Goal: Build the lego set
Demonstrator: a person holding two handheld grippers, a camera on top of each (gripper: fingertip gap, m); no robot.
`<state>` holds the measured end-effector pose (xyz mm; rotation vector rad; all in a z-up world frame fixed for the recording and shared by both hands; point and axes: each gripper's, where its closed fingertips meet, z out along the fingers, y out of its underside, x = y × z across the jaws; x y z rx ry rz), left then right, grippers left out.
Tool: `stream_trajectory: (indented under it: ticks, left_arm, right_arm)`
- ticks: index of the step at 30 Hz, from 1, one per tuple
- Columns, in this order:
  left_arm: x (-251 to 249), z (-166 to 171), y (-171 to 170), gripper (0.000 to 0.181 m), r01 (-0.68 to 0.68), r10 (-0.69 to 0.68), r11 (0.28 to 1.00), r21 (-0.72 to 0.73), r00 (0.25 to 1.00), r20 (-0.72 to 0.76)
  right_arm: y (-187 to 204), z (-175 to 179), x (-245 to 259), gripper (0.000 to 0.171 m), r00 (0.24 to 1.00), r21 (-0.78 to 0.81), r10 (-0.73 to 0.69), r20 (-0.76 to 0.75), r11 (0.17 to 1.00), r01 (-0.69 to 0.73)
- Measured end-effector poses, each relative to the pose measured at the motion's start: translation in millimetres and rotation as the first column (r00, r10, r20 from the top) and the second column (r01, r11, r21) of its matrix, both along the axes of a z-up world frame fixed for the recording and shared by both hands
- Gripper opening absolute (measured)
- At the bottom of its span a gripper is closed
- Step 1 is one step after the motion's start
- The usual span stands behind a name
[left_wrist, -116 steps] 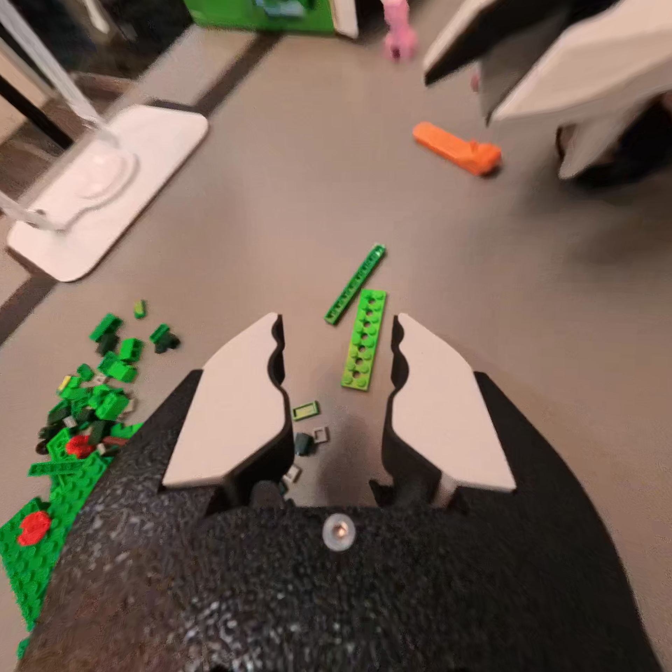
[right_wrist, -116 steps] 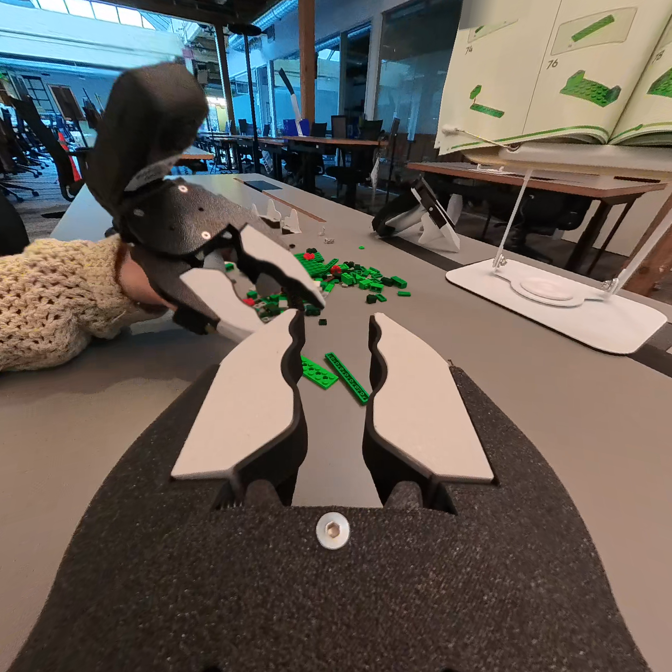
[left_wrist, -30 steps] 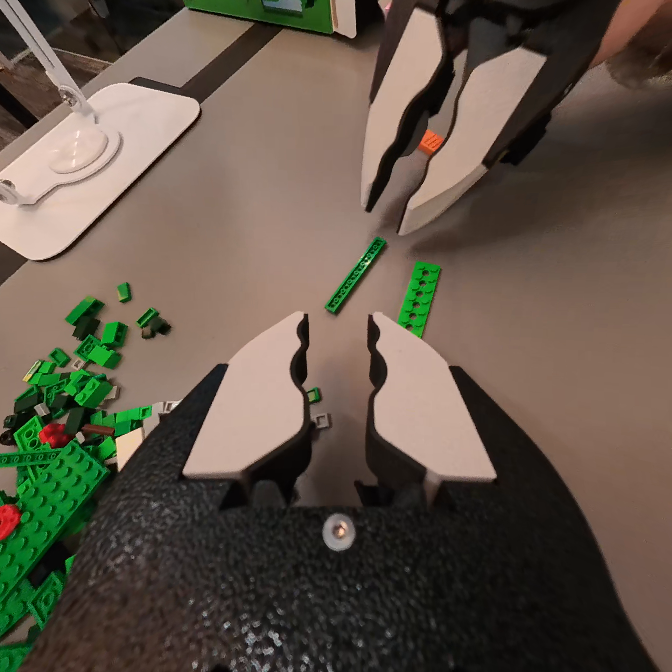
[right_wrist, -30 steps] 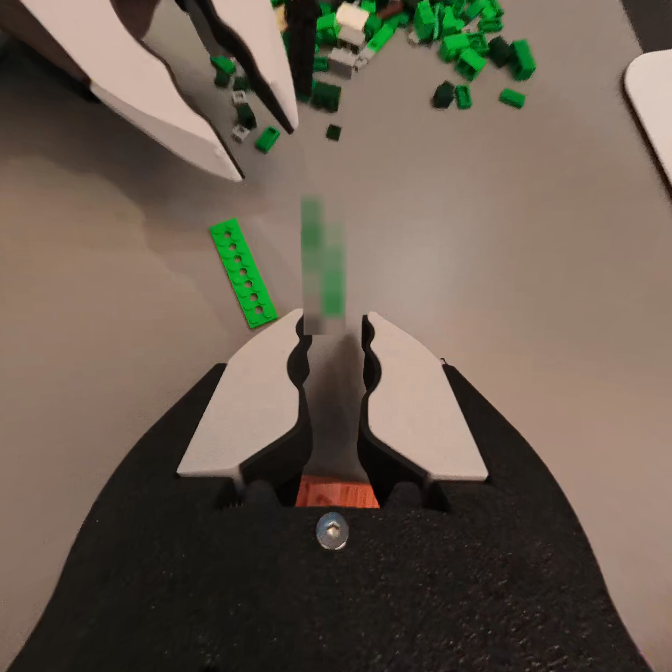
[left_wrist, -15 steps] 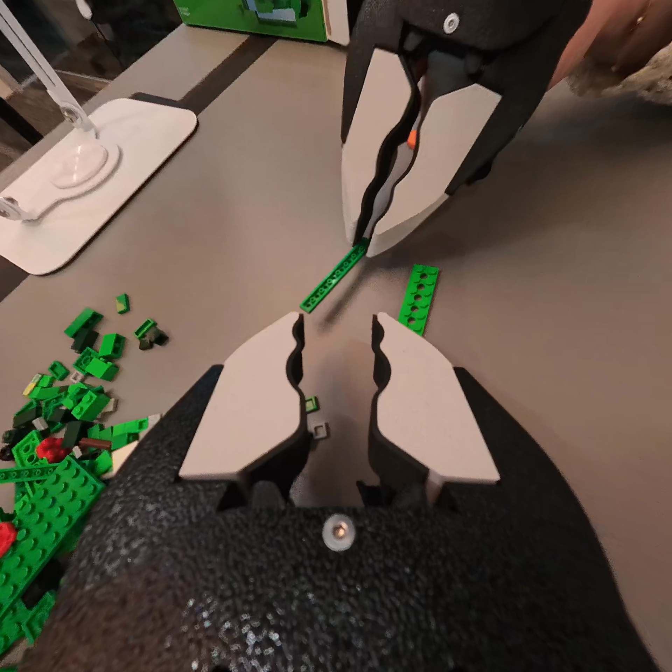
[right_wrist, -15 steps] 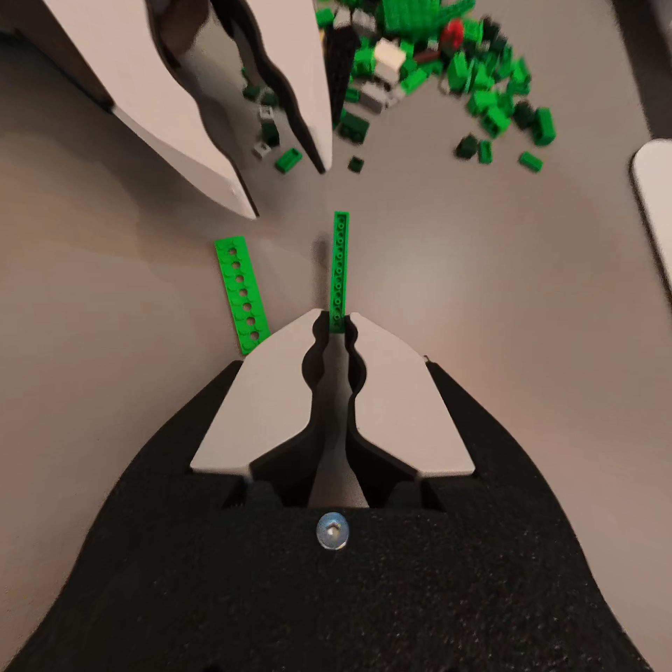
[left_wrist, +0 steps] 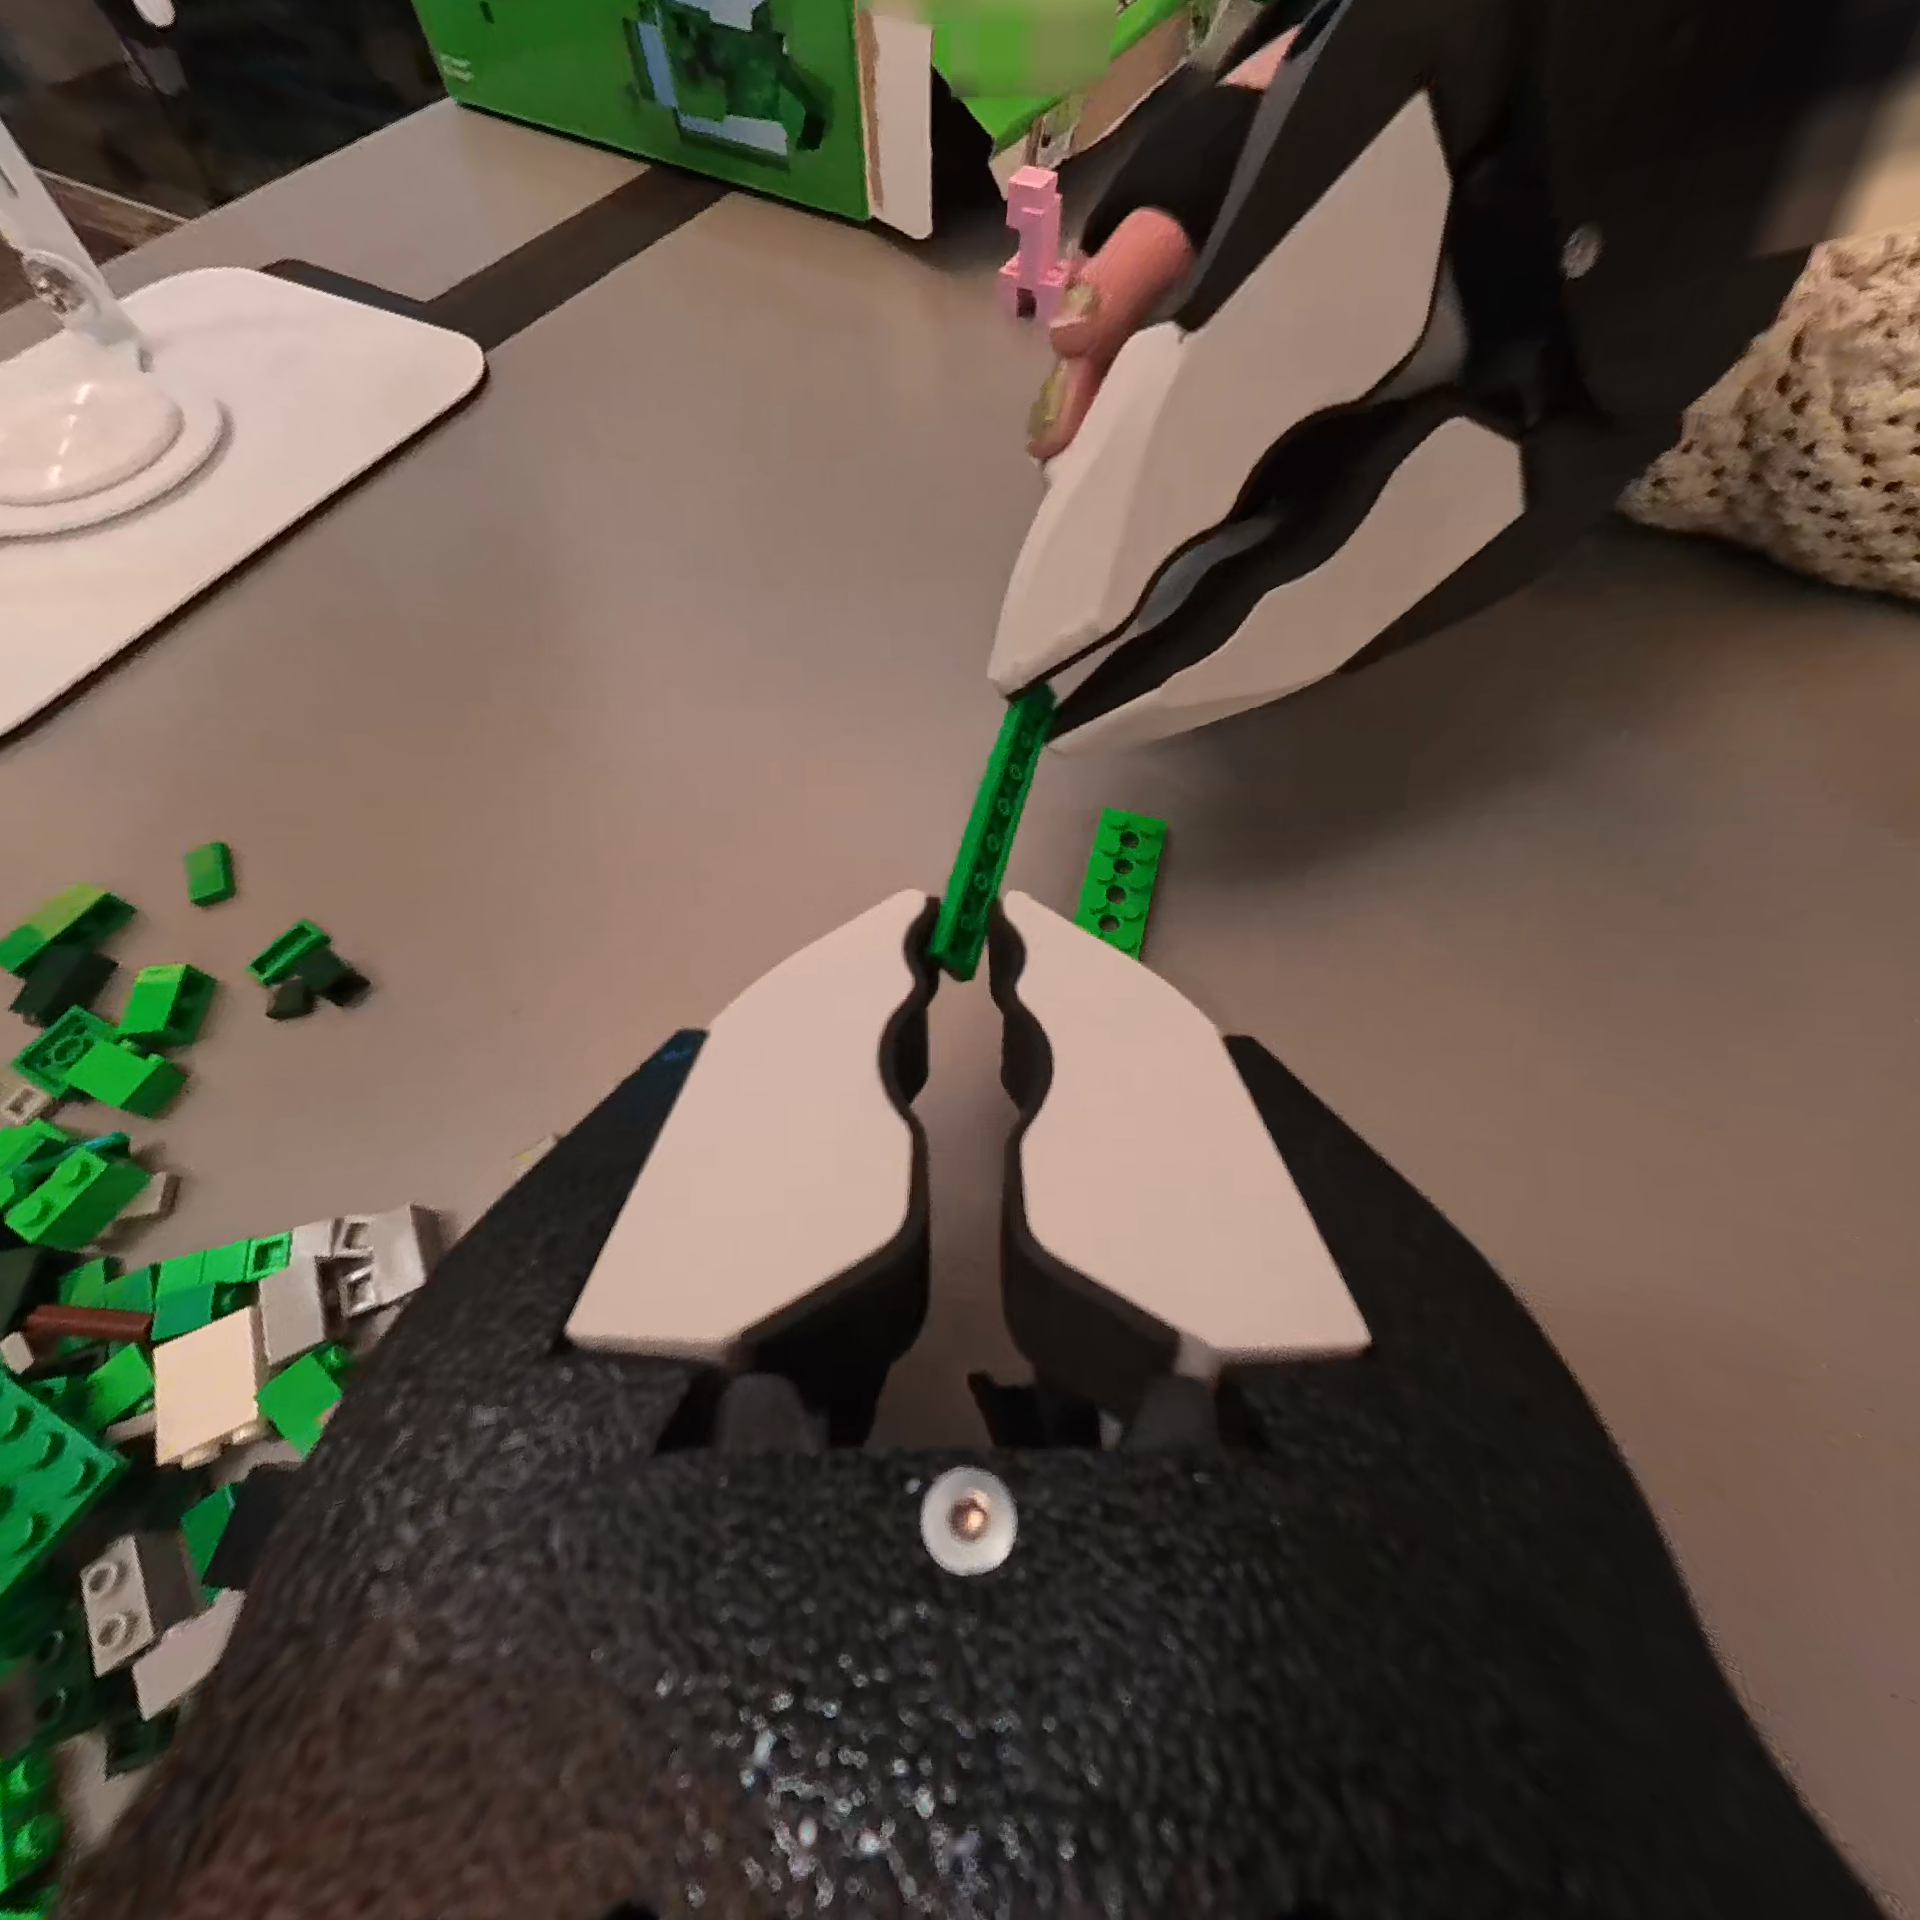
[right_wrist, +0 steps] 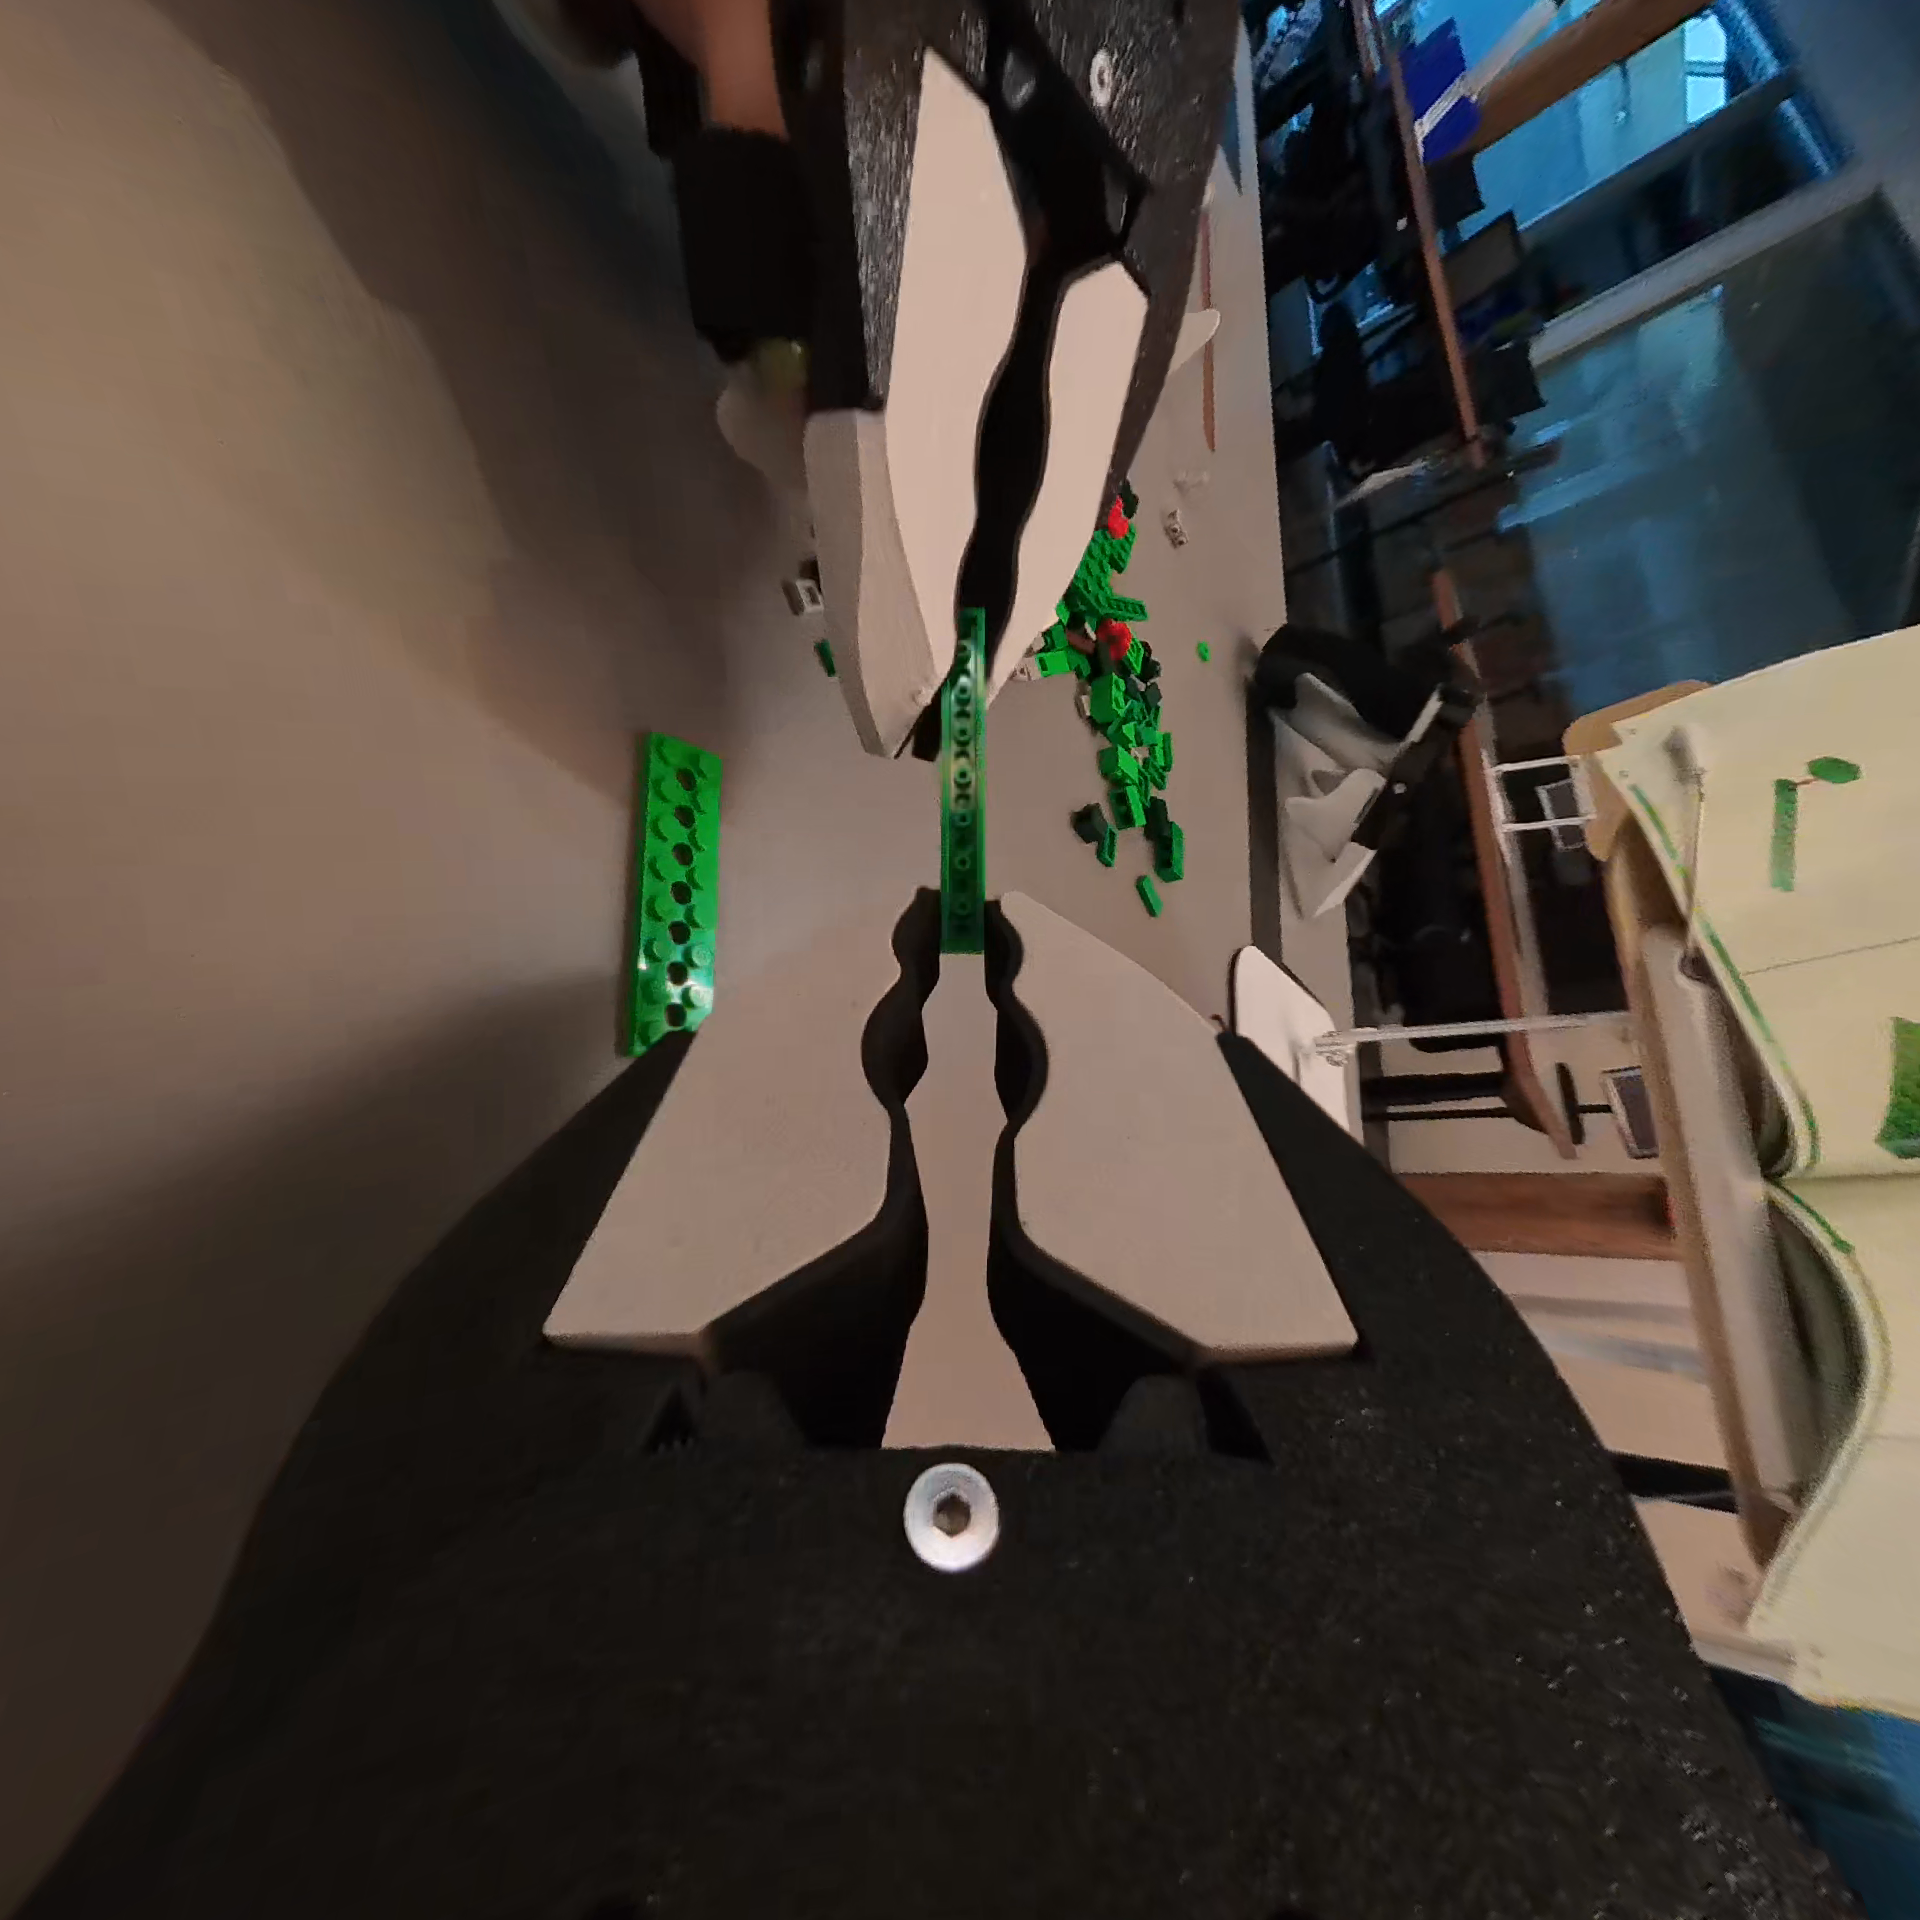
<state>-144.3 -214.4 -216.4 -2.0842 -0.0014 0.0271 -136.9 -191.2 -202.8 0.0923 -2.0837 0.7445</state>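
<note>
A long narrow dark green plate [left_wrist: 995,821] hangs above the grey table, held at both ends. My left gripper [left_wrist: 963,935] is shut on its near end. My right gripper [left_wrist: 1042,712] comes in from the upper right and is shut on the far end. In the right wrist view, rolled on its side, the narrow plate [right_wrist: 961,821] runs from my right gripper [right_wrist: 961,923] up to the left gripper [right_wrist: 940,727]. A wider light green plate with holes [left_wrist: 1122,881] lies flat on the table just right of my left fingers; it also shows in the right wrist view [right_wrist: 673,894].
A pile of loose green, grey and red bricks [left_wrist: 104,1195] lies at the left. A white stand base [left_wrist: 239,416] sits far left, a green box [left_wrist: 675,94] and a pink figure [left_wrist: 1037,239] at the back. An open instruction booklet [right_wrist: 1766,987] rests on the stand. Both grippers' tips are close together, under 4 cm apart.
The narrow plate has come up off the table in my right gripper, which has rolled sideways. My left gripper, open before, has moved forward and shut on the plate's other end.
</note>
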Motion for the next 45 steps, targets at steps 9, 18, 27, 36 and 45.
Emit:
stream_trajectory:
  ticks: [9,18,27,36,45]
  left_arm:
    - [6.0,21.2,0.8,0.005,0.120,-0.076,0.991,0.065,0.883,-0.462]
    - [19.1,17.5,3.2,0.004,0.198,-0.163,0.980,-0.030,0.698,-0.697]
    - [5.0,8.7,-1.4,0.020,0.104,-0.089,0.994,0.015,0.909,-0.407]
    - [12.1,-6.7,-6.8,0.036,0.122,-0.121,0.992,-0.017,0.992,0.020]
    - [18.9,-8.3,-5.2,0.008,0.156,-0.156,0.988,0.001,0.987,0.049]
  right_arm:
    - [3.3,8.7,13.2,0.033,0.924,-0.329,0.106,0.369,0.944,0.023]
    - [-6.2,4.3,30.8,0.006,0.873,-0.258,0.143,0.467,0.966,-0.020]
    - [2.6,2.8,9.7,0.005,0.995,-0.004,0.033,0.092,0.999,-0.033]
    - [-2.9,2.3,5.5,0.005,0.924,0.379,0.145,-0.353,0.926,-0.001]
    - [-9.2,3.9,8.3,0.005,0.899,0.380,0.177,-0.401,0.925,-0.013]
